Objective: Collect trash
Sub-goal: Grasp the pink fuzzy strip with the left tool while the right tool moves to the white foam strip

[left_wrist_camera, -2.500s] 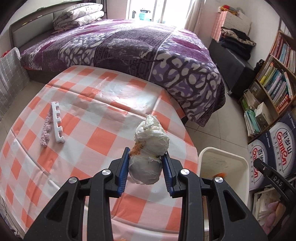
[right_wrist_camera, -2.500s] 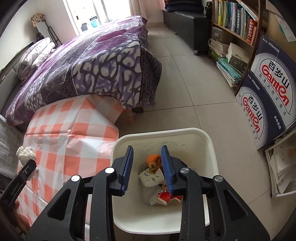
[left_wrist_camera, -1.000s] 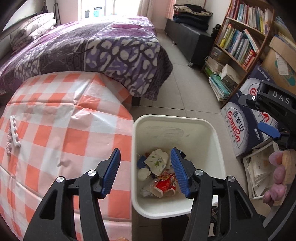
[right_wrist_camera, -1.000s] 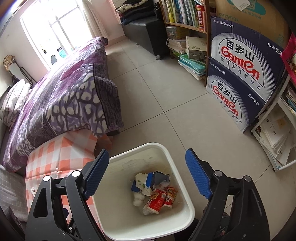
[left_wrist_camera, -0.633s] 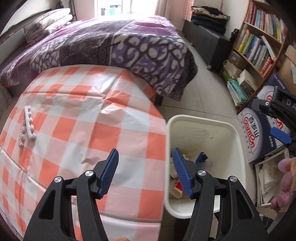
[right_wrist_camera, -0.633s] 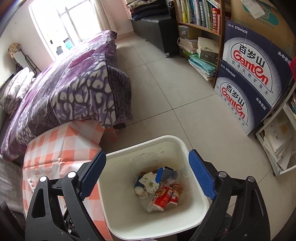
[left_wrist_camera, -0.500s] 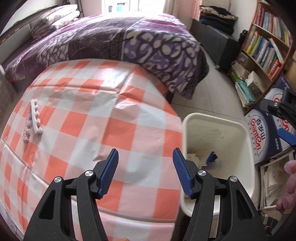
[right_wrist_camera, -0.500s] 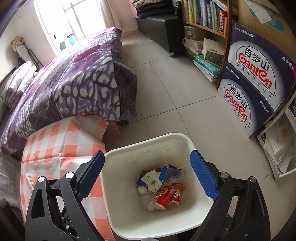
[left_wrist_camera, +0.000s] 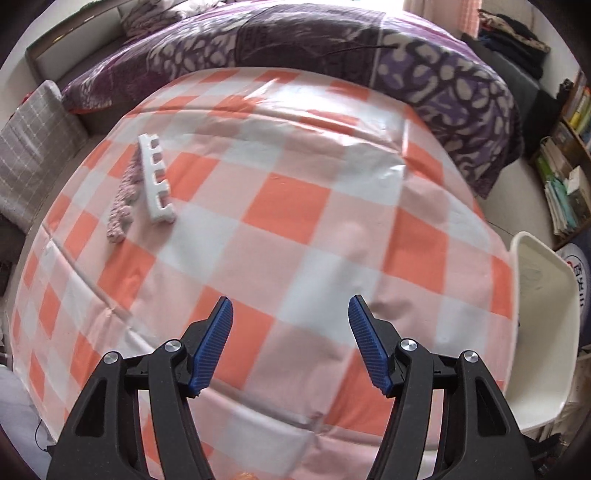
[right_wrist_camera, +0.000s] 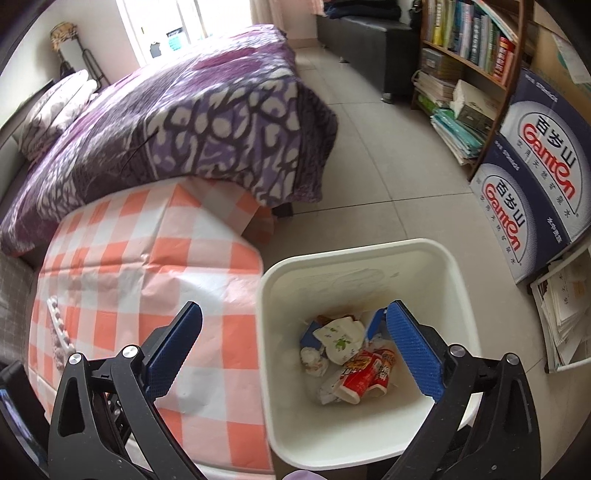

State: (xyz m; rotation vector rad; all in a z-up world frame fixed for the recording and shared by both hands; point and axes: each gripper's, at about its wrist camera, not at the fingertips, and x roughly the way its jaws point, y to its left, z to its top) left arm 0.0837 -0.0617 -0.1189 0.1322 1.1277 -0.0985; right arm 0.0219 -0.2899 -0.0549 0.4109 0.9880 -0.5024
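Swung back from the bin (right_wrist_camera: pixel 369 266), left tool (left_wrist_camera: pixel 290 314) overlooks checked tablecloth (left_wrist_camera: pixel 295 206).

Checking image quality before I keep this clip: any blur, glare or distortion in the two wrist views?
Left wrist view: checked tablecloth smeared by motion blur, window glare streaked across its far half, gripper sharp. Right wrist view: mostly crisp, trash in the white bin legible, window blown out. Both: strong fisheye bending, dark vignetted corners.
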